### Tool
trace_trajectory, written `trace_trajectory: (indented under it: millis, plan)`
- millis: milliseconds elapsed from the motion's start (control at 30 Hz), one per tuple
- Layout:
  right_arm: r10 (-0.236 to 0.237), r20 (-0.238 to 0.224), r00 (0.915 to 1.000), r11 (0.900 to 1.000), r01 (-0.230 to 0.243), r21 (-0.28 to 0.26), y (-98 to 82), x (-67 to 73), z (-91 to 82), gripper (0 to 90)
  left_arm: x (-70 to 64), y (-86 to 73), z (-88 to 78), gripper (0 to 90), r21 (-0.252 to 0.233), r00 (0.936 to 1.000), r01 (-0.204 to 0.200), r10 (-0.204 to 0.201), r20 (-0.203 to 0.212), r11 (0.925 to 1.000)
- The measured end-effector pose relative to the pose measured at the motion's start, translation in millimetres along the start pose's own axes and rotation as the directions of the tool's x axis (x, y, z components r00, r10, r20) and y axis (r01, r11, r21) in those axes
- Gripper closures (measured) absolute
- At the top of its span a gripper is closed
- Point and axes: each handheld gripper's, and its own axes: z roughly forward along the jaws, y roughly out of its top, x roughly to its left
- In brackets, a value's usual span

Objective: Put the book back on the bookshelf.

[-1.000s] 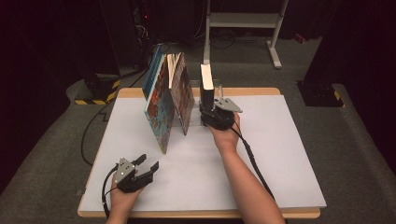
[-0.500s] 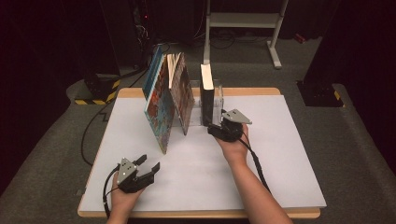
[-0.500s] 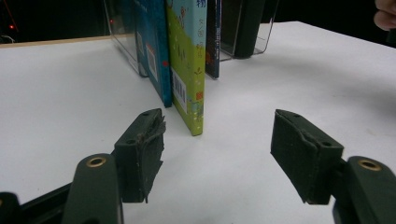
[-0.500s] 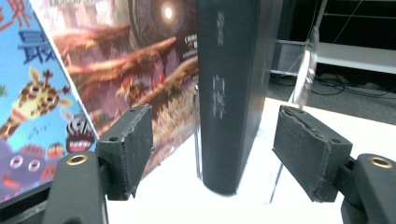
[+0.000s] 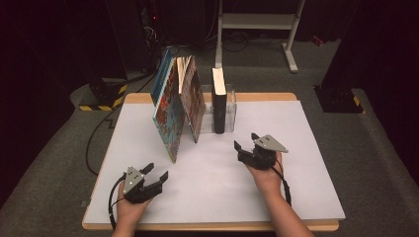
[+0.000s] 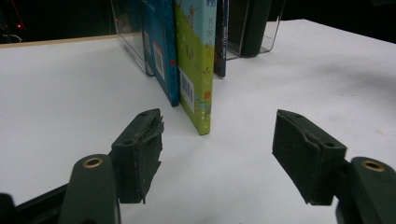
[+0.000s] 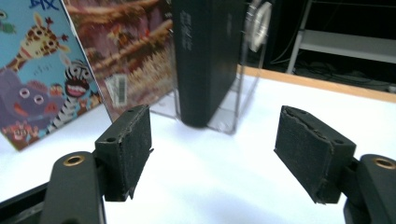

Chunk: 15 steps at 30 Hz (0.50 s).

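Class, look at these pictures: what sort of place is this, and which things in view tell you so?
Probably a lab or studio set up for recording, not a home: a white-topped table stands alone on grey carpet among dark surroundings, cables trail over the floor, and a white metal stand sits behind. Books stand in a clear holder.

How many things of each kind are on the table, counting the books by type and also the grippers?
Picture books: 3
Black book: 1
Clear book stand: 1
Grippers, left and right, both open and empty: 2
Total: 7
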Motion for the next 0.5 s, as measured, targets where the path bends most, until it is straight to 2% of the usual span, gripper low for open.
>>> trace_trajectory:
  millis: [267, 500]
  plan:
    - [0.002, 0.053, 0.9986, 1.0, -0.003, 0.024, -23.5, -23.0, -36.5, 26.5, 3.4, 2.2, 0.7, 32.5, 0.001, 0.9998, -0.014, 0.014, -0.014, 0.9999]
    - [0.017, 0.119, 0.9928, 0.999, -0.021, 0.033, -40.8, -49.8, -69.4, 26.4, 14.0, 10.7, -3.2, 32.2, -0.02, 0.9985, -0.015, 0.014, -0.054, 0.9997]
